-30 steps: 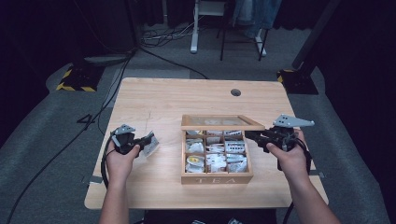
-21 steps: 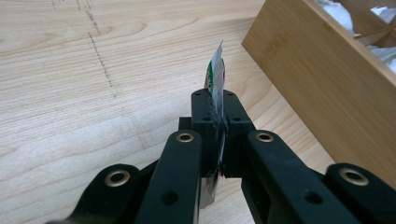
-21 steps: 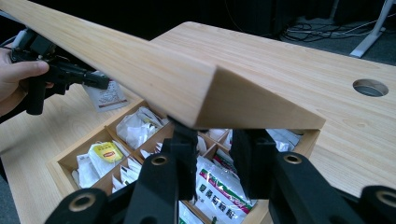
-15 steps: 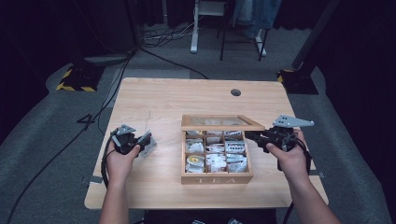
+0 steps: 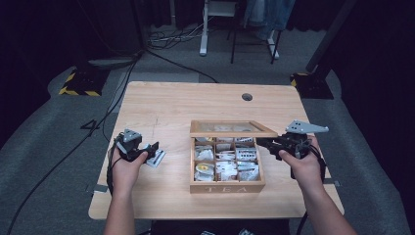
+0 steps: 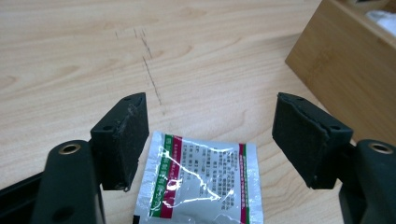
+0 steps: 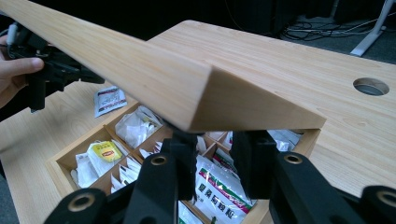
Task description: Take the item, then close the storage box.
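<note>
One wooden counter (image 5: 161, 103) carries your work, with the tea box (image 5: 227, 185) toward its right, divided into compartments full of sachets. Your right gripper (image 7: 212, 161) has its fingers clenched on the near corner of the box's lid (image 7: 154, 74), holding it raised and tilted over the compartments. Your left gripper (image 6: 210, 135) has just been opening its fingers; they stand released either side of the foil sachet (image 6: 201, 182), which lies flat on the counter left of the box.
</note>
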Demonstrator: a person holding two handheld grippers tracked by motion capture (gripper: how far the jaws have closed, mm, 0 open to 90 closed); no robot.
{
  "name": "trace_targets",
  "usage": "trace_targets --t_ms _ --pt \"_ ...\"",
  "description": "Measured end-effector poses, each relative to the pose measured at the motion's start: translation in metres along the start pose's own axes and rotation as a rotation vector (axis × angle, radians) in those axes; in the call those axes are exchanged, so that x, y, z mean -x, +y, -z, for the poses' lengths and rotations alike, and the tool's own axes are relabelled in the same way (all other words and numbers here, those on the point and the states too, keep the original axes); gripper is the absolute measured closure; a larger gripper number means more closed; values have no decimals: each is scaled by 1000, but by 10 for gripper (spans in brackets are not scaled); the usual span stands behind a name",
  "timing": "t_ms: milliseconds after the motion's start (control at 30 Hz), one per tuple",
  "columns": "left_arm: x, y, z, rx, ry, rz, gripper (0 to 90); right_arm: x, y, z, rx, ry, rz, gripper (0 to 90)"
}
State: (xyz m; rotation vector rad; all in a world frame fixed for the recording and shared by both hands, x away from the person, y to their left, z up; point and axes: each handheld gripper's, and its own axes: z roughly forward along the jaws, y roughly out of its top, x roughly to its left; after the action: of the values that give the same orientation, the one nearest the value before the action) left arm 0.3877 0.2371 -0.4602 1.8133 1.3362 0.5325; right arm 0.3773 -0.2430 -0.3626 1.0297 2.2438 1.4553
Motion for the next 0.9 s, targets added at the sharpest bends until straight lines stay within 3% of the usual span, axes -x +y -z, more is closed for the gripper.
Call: trace_targets --t_ms 233,533,633,767,900 --pt "18 13 12 17 -39 -53 273 0 0 0 -2 1 0 710" --pt "41 21 20 -11 -111 -115 278 1 0 -1 -5 4 -1 707" --pt "50 21 24 -30 -145 -118 280 1 0 -1 -9 9 -3 705" --pt "68 17 33 -60 -172 -188 279 1 -1 -2 -20 14 -4 703" --pt "81 3 40 -82 -205 -219 277 1 -4 -2 -33 17 -10 703"
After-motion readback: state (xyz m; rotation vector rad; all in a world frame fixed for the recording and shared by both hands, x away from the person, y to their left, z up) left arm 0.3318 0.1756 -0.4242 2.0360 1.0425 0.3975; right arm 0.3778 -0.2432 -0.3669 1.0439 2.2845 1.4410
